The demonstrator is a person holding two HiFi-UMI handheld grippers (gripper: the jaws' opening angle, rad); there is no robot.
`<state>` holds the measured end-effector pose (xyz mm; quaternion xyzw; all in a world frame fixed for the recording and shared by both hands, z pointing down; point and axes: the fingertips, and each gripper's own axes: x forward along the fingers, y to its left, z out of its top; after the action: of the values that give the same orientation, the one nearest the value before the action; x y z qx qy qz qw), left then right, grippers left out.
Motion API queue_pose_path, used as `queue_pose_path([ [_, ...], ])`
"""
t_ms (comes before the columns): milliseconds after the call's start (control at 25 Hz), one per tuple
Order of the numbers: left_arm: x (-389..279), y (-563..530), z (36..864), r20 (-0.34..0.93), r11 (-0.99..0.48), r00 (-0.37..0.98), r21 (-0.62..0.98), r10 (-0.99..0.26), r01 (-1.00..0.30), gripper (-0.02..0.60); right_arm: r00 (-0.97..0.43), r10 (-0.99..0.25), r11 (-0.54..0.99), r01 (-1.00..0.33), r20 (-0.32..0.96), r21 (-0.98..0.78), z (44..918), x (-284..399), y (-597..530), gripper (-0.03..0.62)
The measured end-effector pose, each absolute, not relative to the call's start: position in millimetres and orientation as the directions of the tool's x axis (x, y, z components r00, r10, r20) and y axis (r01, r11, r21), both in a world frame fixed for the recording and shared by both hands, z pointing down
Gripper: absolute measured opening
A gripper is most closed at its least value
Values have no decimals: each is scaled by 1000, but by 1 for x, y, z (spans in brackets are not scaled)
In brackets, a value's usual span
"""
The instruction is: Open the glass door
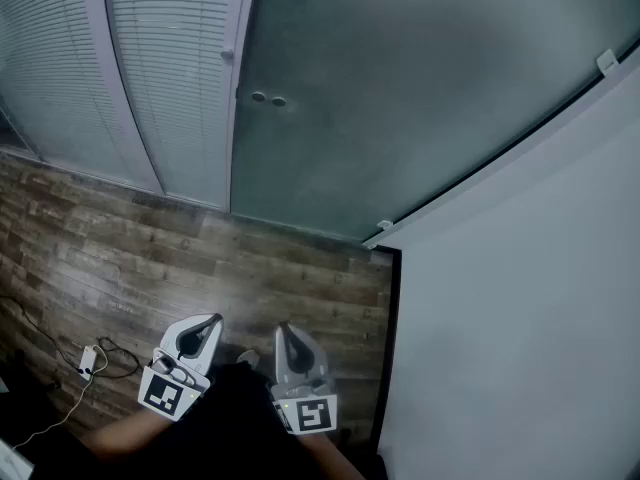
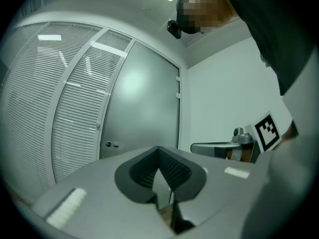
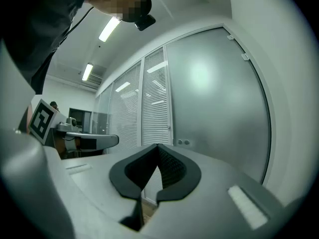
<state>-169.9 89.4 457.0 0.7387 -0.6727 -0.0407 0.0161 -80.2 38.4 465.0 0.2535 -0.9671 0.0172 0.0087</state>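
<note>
Nearest, at six o'clock in the head view, the two claws are held side by side over the wooden floor (image 1: pixel 230 258), both pointing level toward twelve o'clock. The left claw (image 1: pixel 210 321) sits at about seven o'clock and the right claw (image 1: pixel 283 329) just beside it at six, each with its marker cube at the rear. In the left gripper view the left claw (image 2: pixel 159 149) is clenched, its dark ribbed pads meeting at the tip with nothing between them. The right claw (image 3: pixel 158 146) is clenched and empty in the same way in its own view. Each claw shows in the other's view, the right one at three o'clock and the left one at nine.

On the floor at eight o'clock lies a white adapter (image 1: pixel 87 360) with a dark cable looping from it.

Farther on, well apart from both claws, the frosted glass door (image 1: pixel 400 88) fills twelve to two o'clock. It stands in line with the slatted blind panels (image 1: pixel 170 68) at eleven o'clock. Two small round fittings (image 1: pixel 268 99) sit near its left edge, beside the frame post. A white wall (image 1: pixel 520 328) runs from the door's hinge side down to four o'clock.
</note>
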Motion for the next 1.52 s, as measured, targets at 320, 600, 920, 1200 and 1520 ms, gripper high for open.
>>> queue_pose_path([
  [320, -147, 84, 457, -41, -93, 90, 59, -995, -994, 0, -852, -522, 850, -524, 41, -55, 469, -61, 27, 0],
  [600, -131, 87, 469, -9, -92, 91, 51, -996, -995, 0, -851, -522, 846, -525, 55, -93, 489, -36, 25, 2],
  [920, -122, 70, 470, 0, -140, 141, 51, -990, -989, 0, -829, -556, 822, -559, 57, -108, 494, -23, 17, 2],
  [1200, -125, 35, 475, -12, -194, 194, 70, -981, -979, 0, -807, -586, 802, -591, 69, -92, 498, -21, -2, 2],
  [1520, -142, -5, 484, 21, -223, 227, 113, -974, -968, 0, -784, -612, 779, -620, 106, -91, 496, -47, -45, 2],
])
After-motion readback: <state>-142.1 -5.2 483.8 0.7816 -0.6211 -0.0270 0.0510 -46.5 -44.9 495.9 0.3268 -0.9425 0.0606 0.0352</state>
